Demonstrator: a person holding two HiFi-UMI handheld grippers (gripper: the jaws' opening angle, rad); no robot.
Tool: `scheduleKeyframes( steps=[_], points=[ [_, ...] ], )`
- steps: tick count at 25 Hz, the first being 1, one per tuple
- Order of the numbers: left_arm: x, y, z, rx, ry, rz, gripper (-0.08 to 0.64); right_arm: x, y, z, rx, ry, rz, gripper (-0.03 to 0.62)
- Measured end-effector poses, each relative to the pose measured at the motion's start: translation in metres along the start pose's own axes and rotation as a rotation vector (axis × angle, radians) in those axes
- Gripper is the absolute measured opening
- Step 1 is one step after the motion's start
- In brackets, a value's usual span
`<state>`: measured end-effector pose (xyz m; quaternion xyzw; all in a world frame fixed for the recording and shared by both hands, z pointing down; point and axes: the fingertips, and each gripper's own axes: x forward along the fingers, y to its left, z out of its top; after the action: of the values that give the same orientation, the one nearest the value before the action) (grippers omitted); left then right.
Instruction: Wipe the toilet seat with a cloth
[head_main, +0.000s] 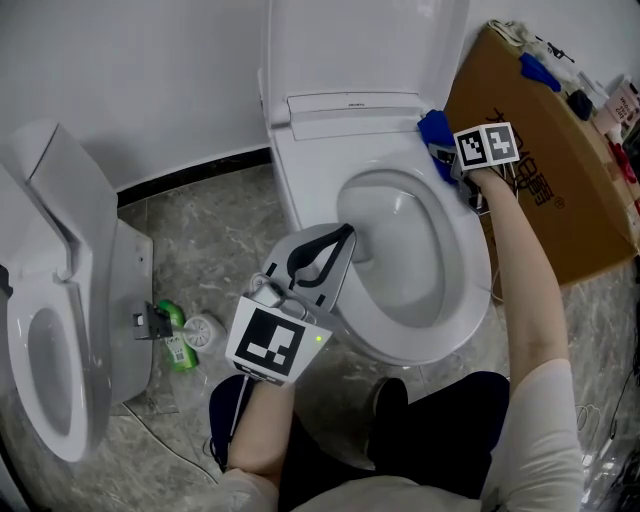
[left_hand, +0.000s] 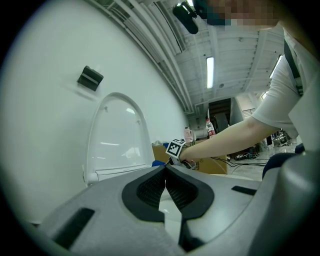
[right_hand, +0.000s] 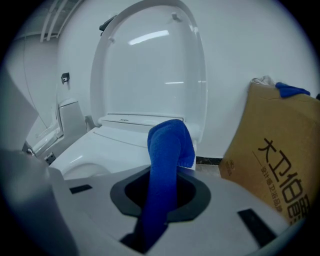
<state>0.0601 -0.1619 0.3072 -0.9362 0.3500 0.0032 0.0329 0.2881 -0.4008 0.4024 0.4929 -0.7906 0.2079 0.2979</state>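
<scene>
Cloth (head_main: 436, 130) of deep blue is pinched between the jaws of the right gripper (head_main: 452, 160), its loose end folding over beyond the jaw tips in the right gripper view. That gripper holds it at the back right edge of the toilet seat (head_main: 462, 262), just below the raised lid (head_main: 360, 45); whether the cloth touches the seat cannot be told. The left gripper (head_main: 345, 240) is over the seat's front left edge, pointing toward the bowl, with its jaws pressed together at the tips and nothing caught between them. To the right of the toilet leans a cardboard box (head_main: 545, 170), with a second blue rag on its top edge. On the left stands a second toilet (head_main: 60, 300), and a green bottle (head_main: 178, 340) lies on the marbled floor (head_main: 210, 230) between the two.
</scene>
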Motion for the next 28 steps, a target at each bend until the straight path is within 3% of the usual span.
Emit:
scheduleKeyframes(
  steps=[28],
  points=[
    [-0.008, 0.006, 0.005, 0.003, -0.005, 0.015, 0.008, 0.019, 0.012, 0.02, -0.064, 0.005, -0.119, 0.046]
  ],
)
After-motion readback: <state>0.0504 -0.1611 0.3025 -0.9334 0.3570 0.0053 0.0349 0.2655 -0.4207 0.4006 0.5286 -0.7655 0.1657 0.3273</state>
